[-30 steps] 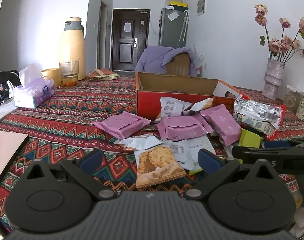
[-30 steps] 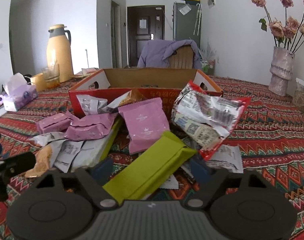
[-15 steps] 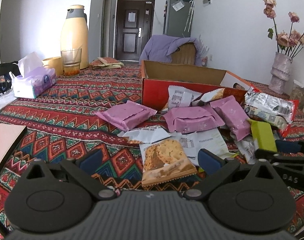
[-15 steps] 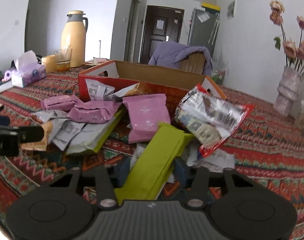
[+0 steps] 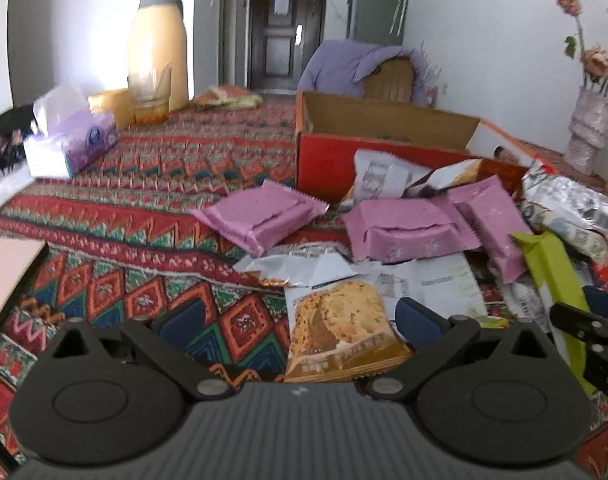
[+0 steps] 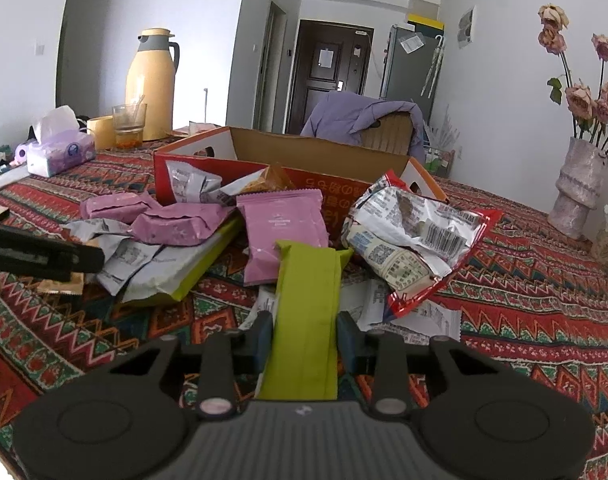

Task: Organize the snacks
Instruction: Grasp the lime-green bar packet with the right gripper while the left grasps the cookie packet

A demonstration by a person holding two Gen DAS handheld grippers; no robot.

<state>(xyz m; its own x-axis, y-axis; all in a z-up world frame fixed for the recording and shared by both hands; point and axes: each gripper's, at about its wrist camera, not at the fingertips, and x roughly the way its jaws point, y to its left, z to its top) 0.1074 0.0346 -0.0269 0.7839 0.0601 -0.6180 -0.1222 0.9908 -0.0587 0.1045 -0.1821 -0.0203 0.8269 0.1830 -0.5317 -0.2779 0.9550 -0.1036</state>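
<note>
Two hand-held grippers work over a bench covered with a red patterned woven cloth (image 6: 524,288). Right hand-held gripper (image 6: 304,330) has its blue-padded fingers pressed against both long sides of a long lime-green snack packet (image 6: 308,312), gripping it near its lower half; the packet's far end points toward the heap of snacks. In the left wrist view that same green packet (image 5: 552,276) shows at the right edge beside the black frame of the other gripper.

Left hand-held gripper (image 5: 299,320) stands with its jaws spread wide and nothing between the pads; a brown-and-white cookie packet with a biscuit picture (image 5: 340,332) lies on the cloth in the gap, closer to the right finger and not pinched.

Beyond it lie three pink foil snack packets: one flat on the cloth to the left (image 5: 259,216), one in the middle (image 5: 404,230), and one tilted against the pile (image 5: 490,220). A crumpled silver-and-red printed bag (image 6: 416,236) rests on the right of the heap, touching the green packet's far end. Behind the heap sits an open red cardboard box with a brown inside (image 6: 304,152), and several packets lean against its front wall.

Further back on the bench stand a yellow thermos jug (image 6: 151,84), a purple tissue box (image 6: 59,154) and a pale ribbed vase of dried roses (image 6: 580,188).
</note>
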